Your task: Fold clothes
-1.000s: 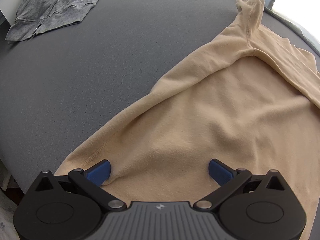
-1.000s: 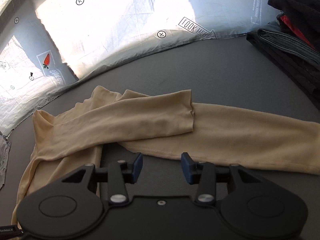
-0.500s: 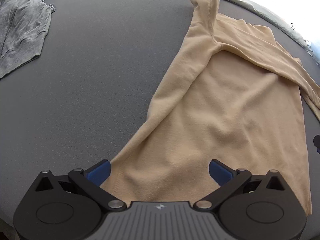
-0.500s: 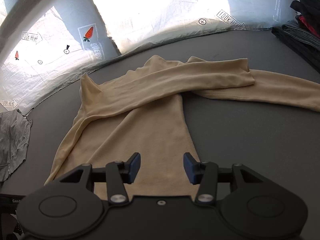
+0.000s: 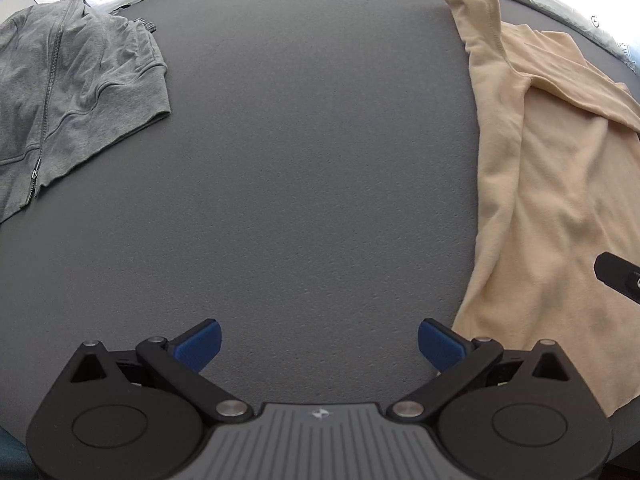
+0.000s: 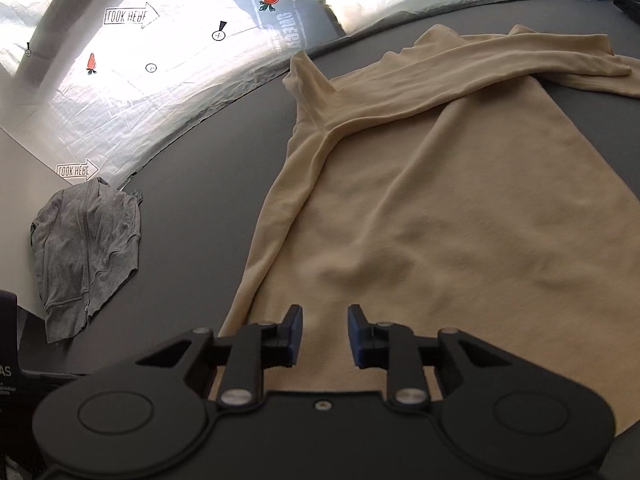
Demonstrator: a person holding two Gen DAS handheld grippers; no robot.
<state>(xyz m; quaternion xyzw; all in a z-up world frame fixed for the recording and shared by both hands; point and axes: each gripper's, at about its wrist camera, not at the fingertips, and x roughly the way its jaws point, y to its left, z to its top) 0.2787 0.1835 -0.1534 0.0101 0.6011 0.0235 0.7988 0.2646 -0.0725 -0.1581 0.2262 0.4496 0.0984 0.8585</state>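
Your left gripper (image 5: 318, 344): wide open, empty, over bare grey surface (image 5: 312, 160) | your right gripper (image 6: 324, 336): jaws closing, nothing gripped, over beige top (image 6: 440, 220) at lower centre

Left black two-finger gripper (image 5: 319, 343): blue ribbed pads (image 5: 199, 345) on black linkage arms, silver pivot screws, two round housings flanking a grey ridged centre plate (image 5: 318, 440) that bore a small logo. Right black two-finger gripper (image 6: 325, 337): blue pads, silver screws, plain black centre plate.
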